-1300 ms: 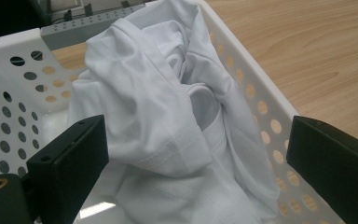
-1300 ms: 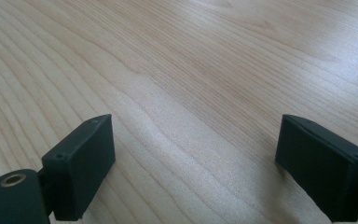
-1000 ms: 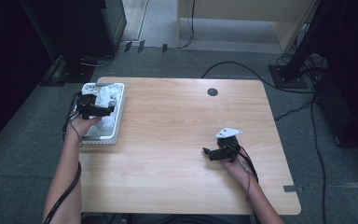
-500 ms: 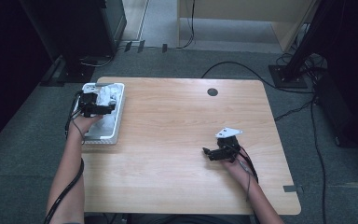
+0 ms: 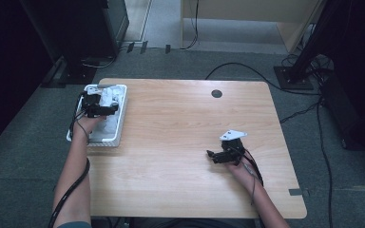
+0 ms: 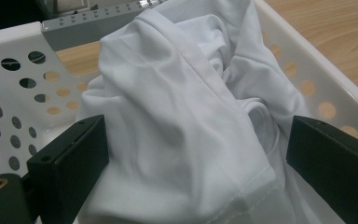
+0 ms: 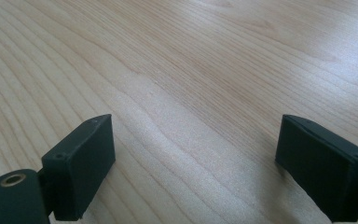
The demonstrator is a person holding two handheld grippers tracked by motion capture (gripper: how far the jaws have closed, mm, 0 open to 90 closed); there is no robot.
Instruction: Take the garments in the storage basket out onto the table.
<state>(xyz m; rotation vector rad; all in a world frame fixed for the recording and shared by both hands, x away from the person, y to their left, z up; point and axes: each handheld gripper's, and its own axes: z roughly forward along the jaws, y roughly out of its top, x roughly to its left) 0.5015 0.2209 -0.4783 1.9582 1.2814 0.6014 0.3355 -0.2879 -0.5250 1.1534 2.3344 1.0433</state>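
The left gripper (image 5: pixel 100 108) is positioned over the white perforated basket (image 5: pixel 121 124), which sits at the left edge of the wooden table (image 5: pixel 171 142). In the left gripper view, the two black jaws of the left gripper (image 6: pixel 196 154) stand wide apart, one on each side of a crumpled white cloth (image 6: pixel 186 116) that lies inside the basket (image 6: pixel 14 93). The cloth bulges up between the jaws; the left jaw lies against a fold of the fabric, while the right jaw stands beside the cloth with a narrow gap visible along its inner face. The pads do not press the fabric together, so the cloth is between the jaws but not clamped. The cloth fills most of the basket interior and rises toward the far rim; the round holes in the basket wall show at the left and right of it. In the high view the cloth (image 5: pixel 108 97) shows as a white mass at the far end of the basket, just beyond the gripper. The right gripper (image 5: pixel 211 155) is held well apart from the basket, over the right part of the table, pointing toward the table's centre. In the right gripper view, the jaws of the right gripper (image 7: pixel 193 154) stand wide apart over bare wood grain (image 7: pixel 191 70), with nothing between them.
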